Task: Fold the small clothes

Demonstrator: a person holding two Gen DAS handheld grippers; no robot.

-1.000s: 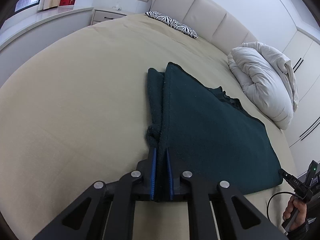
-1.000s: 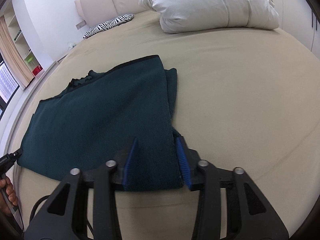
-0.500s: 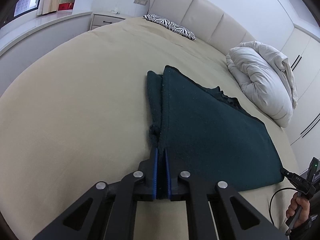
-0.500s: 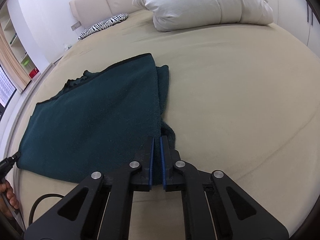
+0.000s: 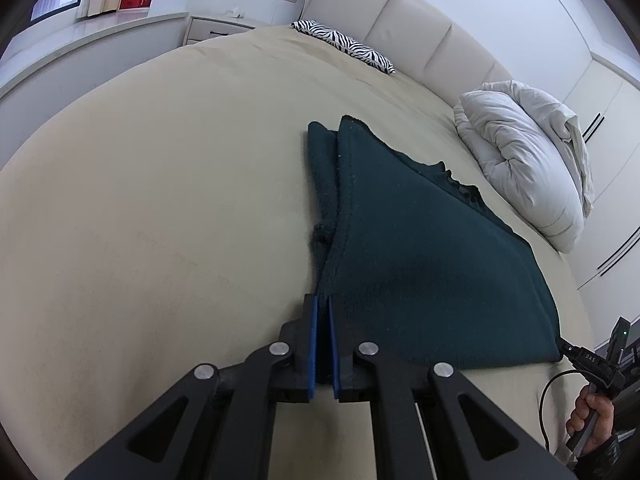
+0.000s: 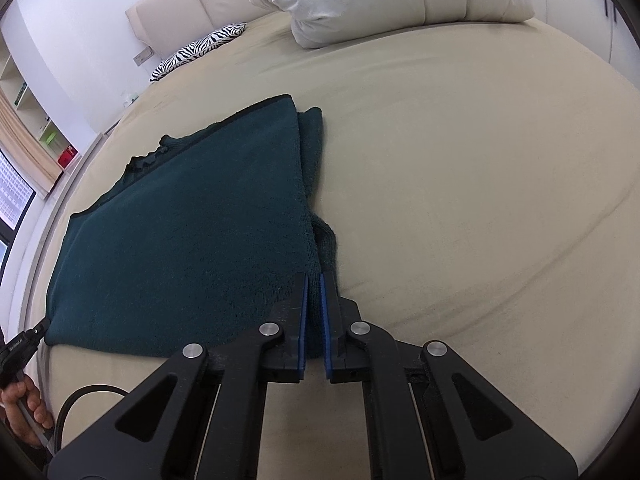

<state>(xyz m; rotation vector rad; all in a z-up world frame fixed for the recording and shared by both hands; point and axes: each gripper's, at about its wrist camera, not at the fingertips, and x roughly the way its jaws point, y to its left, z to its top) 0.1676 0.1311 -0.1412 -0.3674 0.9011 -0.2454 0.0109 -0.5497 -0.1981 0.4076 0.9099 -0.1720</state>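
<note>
A dark green fleece garment (image 5: 420, 248) lies flat on the beige bed, its sides folded inward. My left gripper (image 5: 323, 300) is shut on its near left corner, with cloth pinched between the blue pads. In the right wrist view the same garment (image 6: 192, 224) spreads to the left, and my right gripper (image 6: 314, 276) is shut on its near right corner. The other gripper shows at the lower edge of each view, held by a hand (image 5: 592, 416).
The beige bed sheet (image 5: 160, 200) spreads wide around the garment. A white bunched duvet (image 5: 528, 160) sits at the far right of the bed, a zebra-print pillow (image 5: 344, 46) by the padded headboard. A nightstand and a window ledge stand beyond the bed.
My right gripper's jaws went from wide apart to shut on the garment's corner. My left gripper's jaws closed a little tighter on the other corner. The near hem is pulled straighter.
</note>
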